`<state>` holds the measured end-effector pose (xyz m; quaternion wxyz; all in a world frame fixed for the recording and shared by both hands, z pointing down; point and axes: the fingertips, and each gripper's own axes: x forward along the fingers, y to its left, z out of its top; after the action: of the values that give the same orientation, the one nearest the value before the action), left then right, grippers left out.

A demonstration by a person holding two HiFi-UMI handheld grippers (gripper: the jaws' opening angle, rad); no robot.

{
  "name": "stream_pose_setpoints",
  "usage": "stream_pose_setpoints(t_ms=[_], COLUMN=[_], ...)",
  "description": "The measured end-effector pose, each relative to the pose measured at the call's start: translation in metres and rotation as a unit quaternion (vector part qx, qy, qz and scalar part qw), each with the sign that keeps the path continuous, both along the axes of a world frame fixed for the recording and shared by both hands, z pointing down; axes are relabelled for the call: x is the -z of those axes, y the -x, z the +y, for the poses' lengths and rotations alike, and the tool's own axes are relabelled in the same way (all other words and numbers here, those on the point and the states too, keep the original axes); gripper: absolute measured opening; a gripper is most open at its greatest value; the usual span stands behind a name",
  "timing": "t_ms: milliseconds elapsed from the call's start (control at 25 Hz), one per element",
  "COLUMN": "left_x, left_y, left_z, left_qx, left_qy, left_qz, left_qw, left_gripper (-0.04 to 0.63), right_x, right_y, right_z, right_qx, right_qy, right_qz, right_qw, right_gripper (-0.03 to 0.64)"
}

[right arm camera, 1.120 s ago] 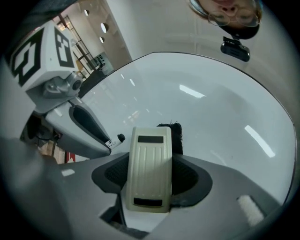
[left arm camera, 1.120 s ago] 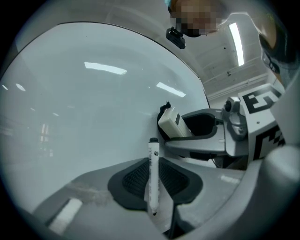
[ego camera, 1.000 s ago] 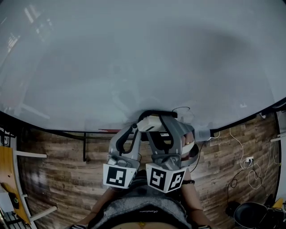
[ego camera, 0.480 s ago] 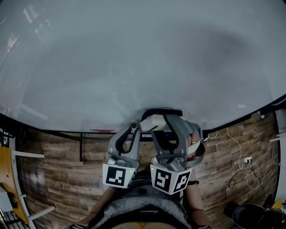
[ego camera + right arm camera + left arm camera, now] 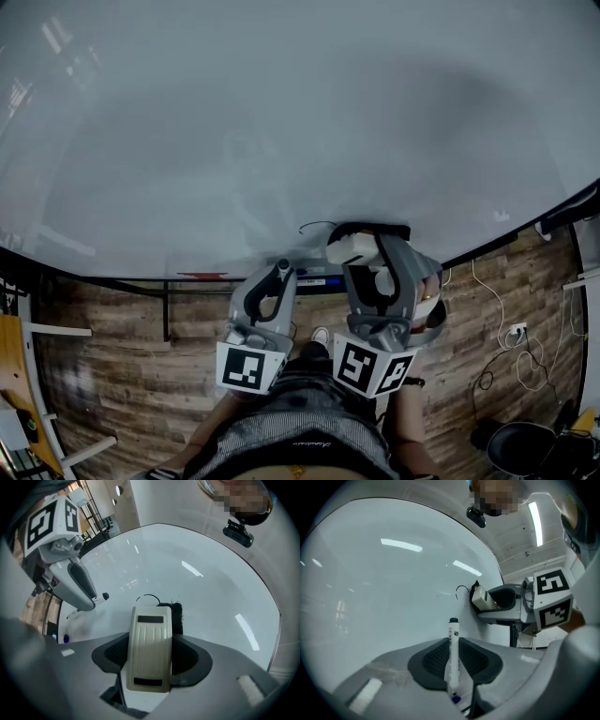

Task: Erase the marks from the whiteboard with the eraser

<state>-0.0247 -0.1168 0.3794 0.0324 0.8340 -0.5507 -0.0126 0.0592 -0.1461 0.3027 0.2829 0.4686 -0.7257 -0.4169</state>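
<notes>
The right gripper (image 5: 366,253) is up against the whiteboard (image 5: 281,112), its fingers clamped on the cream body of the eraser (image 5: 150,634). The black felt (image 5: 176,616) faces the board and looks to be touching it. Just beside the eraser's leading edge sits the target, a thin curled black mark (image 5: 149,596). In the head view it lies to the left of the felt, close but not covered.

Lower down and to the left, the left gripper (image 5: 279,272) hangs near the board's bottom edge. Its fingers are drawn narrow around a white marker (image 5: 453,644), whose dark end points at the board and looks capped.

The wipe is the step in hand, and by the look of it the job is nearly finished: that little curl is the only clear ink on the board. To do it well, the felt wants to lie flat, not on one corner, with even pressure through the whole pass. A single sweep leftward across the curl should take it. The pass should run right over the mark, or a faint tail may be left. The grip on the eraser sits toward its back end, so a hard push could tip it. The marker is best held clear of the board.
</notes>
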Motion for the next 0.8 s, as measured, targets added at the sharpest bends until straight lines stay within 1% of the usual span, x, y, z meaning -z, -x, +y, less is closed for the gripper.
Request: stream_pose_setpoints(t_ms=[120,520,800], left_x=[0.0,-0.003,-0.005], left_y=[0.002,-0.001,0.006], left_z=[0.0,0.001,0.002], left_qx=[-0.004,-0.011,-0.012], left_qy=[0.0,0.006,0.006], left_qz=[-0.001,-0.001,-0.002], left_qw=[1.0,0.9999,0.9999], left_gripper=[0.069,0.069,0.069], right_x=[0.001,0.001,0.001], right_y=[0.007,0.005,0.019], right_z=[0.0,0.0,0.001], right_qx=[0.001,0.002,0.004], right_qy=[-0.002,0.002,-0.003], right_qz=[-0.003,-0.016,-0.005], right_qw=[1.0,1.0,1.0], right_gripper=[0.258,0.258,0.258])
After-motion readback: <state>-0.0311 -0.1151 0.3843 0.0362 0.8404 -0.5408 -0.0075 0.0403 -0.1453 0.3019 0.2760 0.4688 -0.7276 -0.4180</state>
